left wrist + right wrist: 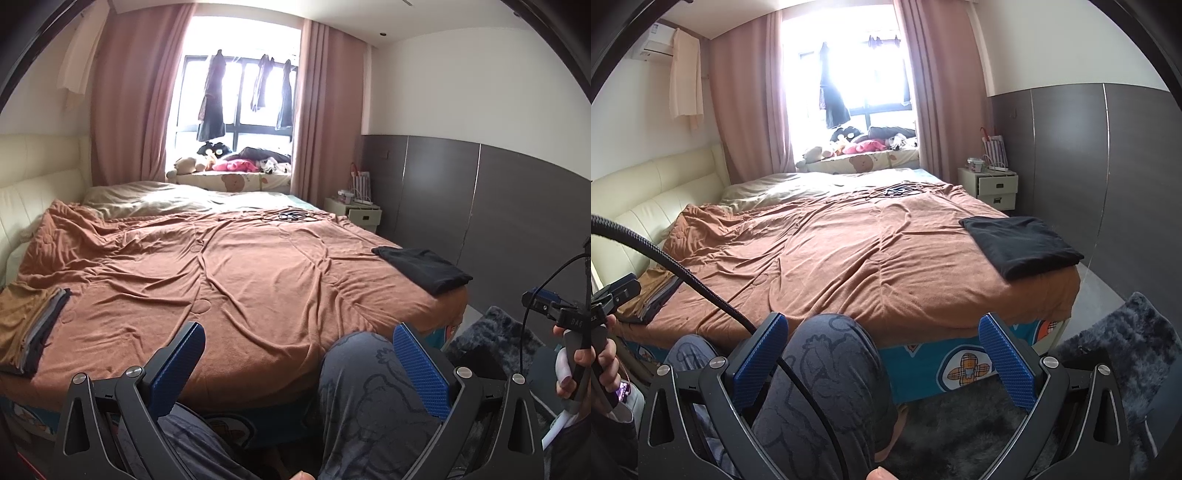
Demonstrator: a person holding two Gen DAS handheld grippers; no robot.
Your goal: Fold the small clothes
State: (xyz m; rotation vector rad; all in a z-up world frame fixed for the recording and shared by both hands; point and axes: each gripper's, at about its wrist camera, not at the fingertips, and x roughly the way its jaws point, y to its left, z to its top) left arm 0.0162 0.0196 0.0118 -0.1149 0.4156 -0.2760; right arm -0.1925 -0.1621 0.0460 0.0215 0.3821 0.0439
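A black folded garment (1019,245) lies flat at the bed's near right corner, its edges close to the mattress edge. At the opposite near-left edge, a stack of folded clothes (29,332) is seen, tan on top with grey and dark layers beneath. Between the two, the rust-brown blanket (240,280) is spread wide and only lightly wrinkled, and no loose garment is laid out on it.

Both tools are held low in front of the bed, above the person's knees (831,354) in patterned trousers. The left hand-held gripper (299,365) is released, its blue pads spread wide with nothing between them; the right hand-held gripper (882,354) is likewise released and empty. A braided cable (701,288) is draped across the right wrist view.

The step in hand is judged to be a reach for the next garment, most likely from one of the two piles. For this to be done well, only the top layer should be pinched near a corner or hem, so that the pile beneath is not dragged. The piece would best be carried to the open middle of the blanket, where room is available for it to be flattened before any fold is made. The cable should be kept clear of the fabric.
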